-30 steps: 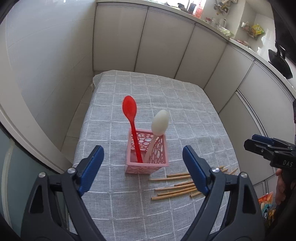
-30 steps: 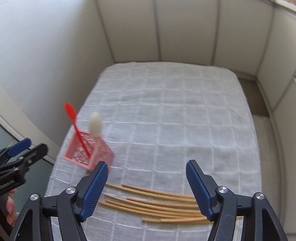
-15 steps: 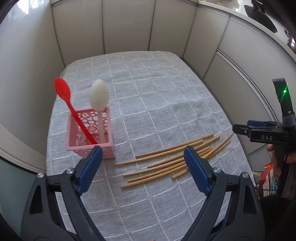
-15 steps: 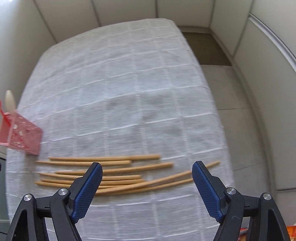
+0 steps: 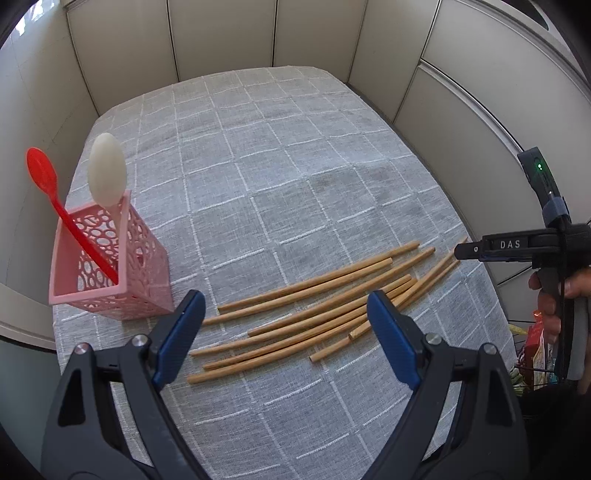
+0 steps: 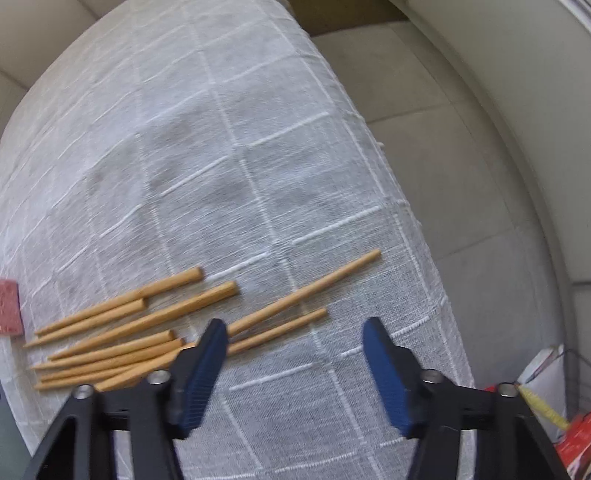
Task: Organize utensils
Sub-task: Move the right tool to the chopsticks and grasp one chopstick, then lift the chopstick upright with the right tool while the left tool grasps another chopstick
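Lying loose on woven checked cloth (image 5: 295,155), slim round wooden chopsticks (image 5: 317,310), perforated pink basket (image 5: 140,258), both claws (image 5: 286,325) (image 6: 295,363) released

A grey checked tablecloth (image 5: 295,155) is covering the table, beige wall panels (image 5: 221,33) are standing at twelve o'clock, and colourful packaging (image 6: 576,439) is lying at four o'clock.

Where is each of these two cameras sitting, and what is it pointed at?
Left wrist: on the left gripper, looking across the chopsticks toward the pink basket holding a red spoon and a white spoon; the right gripper shows at the right edge.
Right wrist: on the right gripper, angled down at the tablecloth.
Shared: chopsticks, basket, cloth.
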Demonstrator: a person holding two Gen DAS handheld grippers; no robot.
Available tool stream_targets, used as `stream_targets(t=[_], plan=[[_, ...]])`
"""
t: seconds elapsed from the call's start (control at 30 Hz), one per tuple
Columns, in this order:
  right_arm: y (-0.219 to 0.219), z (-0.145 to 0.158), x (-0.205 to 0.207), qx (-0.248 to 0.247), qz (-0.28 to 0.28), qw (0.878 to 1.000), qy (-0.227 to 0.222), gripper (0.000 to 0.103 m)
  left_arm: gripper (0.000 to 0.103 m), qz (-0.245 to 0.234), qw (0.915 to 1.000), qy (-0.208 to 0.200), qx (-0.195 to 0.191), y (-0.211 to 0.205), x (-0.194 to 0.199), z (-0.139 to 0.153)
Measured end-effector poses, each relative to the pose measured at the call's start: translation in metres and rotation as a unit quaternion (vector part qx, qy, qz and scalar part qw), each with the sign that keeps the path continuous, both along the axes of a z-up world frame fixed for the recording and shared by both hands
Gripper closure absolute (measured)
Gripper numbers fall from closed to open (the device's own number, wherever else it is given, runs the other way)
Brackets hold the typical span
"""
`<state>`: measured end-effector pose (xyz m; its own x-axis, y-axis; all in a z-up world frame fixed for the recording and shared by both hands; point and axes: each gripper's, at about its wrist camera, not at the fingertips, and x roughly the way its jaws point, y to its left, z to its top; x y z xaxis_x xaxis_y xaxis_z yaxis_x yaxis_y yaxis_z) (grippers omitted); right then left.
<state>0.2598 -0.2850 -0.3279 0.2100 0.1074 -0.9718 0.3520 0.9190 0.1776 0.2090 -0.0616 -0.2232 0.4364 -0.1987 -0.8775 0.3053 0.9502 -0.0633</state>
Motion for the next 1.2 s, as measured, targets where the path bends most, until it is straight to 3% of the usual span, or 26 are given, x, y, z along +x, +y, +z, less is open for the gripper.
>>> stream_targets(t=[0.17,0.27,0.37,0.53,0.7,0.93,1.07,1.2], plan=[[-0.018,-0.013,0.01,0.018,-0.048,0.999,0.003,0.061,0.015,-0.013,0.9998,0.009,-0.008,-0.007,0.007,-0.011],[-0.024,-0.023,0.012,0.02,-0.072,0.997,0.015,0.066,0.023,-0.029,0.9991,0.021,-0.021,-0.015,0.012,-0.016],[-0.02,-0.023,0.014,0.018,-0.09,0.996,-0.001,0.067,0.033,-0.053,0.9979,0.033,-0.02,-0.028,0.02,-0.021],[0.002,-0.023,0.022,-0.041,-0.077,0.996,-0.013,0.079,0.046,-0.103,0.9936,0.044,-0.01,-0.055,0.036,-0.026],[0.0,-0.021,0.022,-0.022,-0.094,0.995,-0.029,0.098,0.056,-0.167,0.9838,0.062,0.015,-0.084,0.049,-0.042],[-0.027,-0.022,0.016,0.077,-0.121,0.989,-0.042,0.098,0.062,-0.235,0.9681,0.08,0.035,-0.114,0.057,-0.06],[-0.026,-0.007,0.014,0.085,-0.11,0.989,-0.06,0.098,0.062,-0.276,0.9562,0.08,0.056,-0.133,0.052,-0.066],[-0.026,0.001,0.011,0.087,-0.1,0.989,-0.069,0.098,0.071,-0.302,0.9469,0.074,0.082,-0.151,0.049,-0.073]])
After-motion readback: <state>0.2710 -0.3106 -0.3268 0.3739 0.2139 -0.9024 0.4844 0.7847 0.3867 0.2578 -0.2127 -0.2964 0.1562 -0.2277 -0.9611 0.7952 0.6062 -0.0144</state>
